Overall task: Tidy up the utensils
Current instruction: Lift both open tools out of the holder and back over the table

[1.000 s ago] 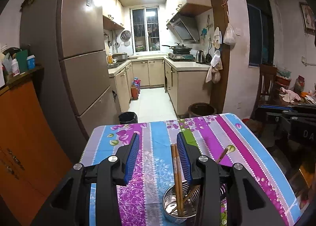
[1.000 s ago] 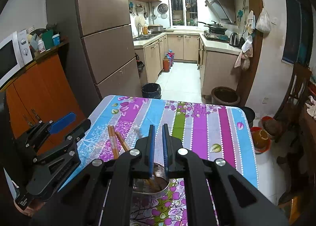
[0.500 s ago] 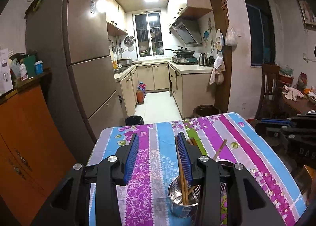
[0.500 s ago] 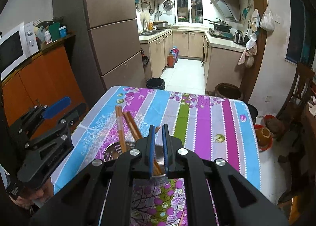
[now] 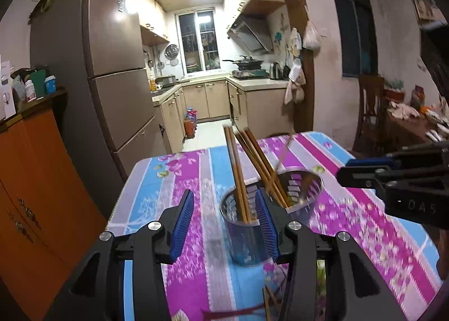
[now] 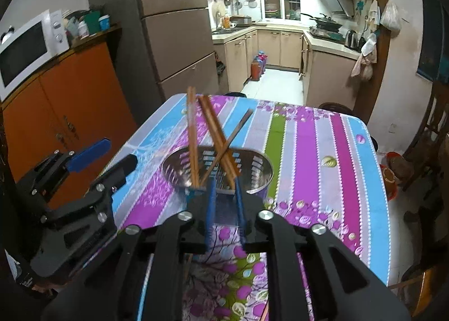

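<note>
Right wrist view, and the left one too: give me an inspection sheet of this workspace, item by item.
Surface: table under a striped floral cloth.
Job's things: perforated steel holder on the cloth, with several wooden chopsticks leaning crossed inside it; motion-blurred.
Clutter: jars and boxes on top of the orange cabinet.
Grippers: left gripper wide open, with the holder just ahead of it by its right finger. Right gripper has a narrow gap at the holder's near wall; a grip cannot be confirmed.
Cables: nothing seen.
Surroundings: fridge, microwave, lit kitchen beyond.
</note>
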Tool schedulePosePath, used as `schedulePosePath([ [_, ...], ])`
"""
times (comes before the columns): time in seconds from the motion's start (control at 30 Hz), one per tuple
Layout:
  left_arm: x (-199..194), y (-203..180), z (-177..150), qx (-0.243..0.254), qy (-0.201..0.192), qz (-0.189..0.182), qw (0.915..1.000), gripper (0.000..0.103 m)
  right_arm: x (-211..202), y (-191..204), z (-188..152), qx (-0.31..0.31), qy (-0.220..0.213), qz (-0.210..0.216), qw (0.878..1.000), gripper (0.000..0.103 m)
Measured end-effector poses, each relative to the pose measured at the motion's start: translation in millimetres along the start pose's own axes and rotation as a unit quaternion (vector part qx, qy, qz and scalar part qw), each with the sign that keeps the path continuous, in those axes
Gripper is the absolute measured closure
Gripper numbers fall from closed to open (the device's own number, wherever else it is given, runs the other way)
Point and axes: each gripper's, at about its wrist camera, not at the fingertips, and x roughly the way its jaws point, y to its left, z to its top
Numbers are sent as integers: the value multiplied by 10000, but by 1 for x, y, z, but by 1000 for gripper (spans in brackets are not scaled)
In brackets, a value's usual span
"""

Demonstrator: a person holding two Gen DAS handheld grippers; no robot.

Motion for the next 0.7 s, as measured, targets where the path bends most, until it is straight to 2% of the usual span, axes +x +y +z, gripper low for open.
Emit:
schedulePosePath([
  [0.47, -33, -12, -86, 307, 255, -174, 9991, 46, -3, 8, -93, -95, 337, 404, 9986, 85],
  [0.7, -46, -8, -124, 294, 426, -120, 9986, 46, -27, 0, -146, -17, 288, 487, 9984, 84],
])
